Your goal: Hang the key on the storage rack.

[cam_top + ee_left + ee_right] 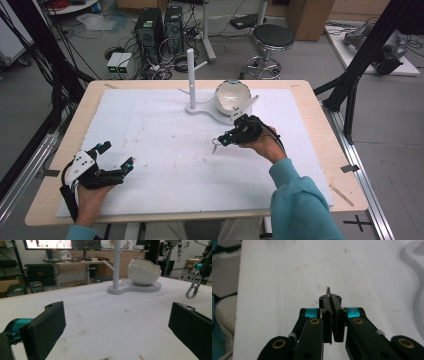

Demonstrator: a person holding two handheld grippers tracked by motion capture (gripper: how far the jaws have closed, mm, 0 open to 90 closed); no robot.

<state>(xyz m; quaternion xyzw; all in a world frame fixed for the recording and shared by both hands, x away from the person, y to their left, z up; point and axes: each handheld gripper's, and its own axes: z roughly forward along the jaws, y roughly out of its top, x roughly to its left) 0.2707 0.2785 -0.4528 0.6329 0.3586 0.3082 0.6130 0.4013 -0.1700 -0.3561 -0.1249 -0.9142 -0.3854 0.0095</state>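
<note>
A small metal carabiner clip (215, 146) is pinched between the closed jaws of the right gripper (223, 140), hanging just above the white foam mat (150, 130), in front of the white stand (191, 80) and the cracked-egg bowl (232, 97). The clip's ring (328, 290) is seen protruding past the pressed pads. The left gripper (116, 155) is held spread wide and empty near the mat's front left.

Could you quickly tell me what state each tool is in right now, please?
Left tool: open, holding nothing, low over the white mat.
Right tool: shut on a small metal clip, which hangs above the mat.
</note>
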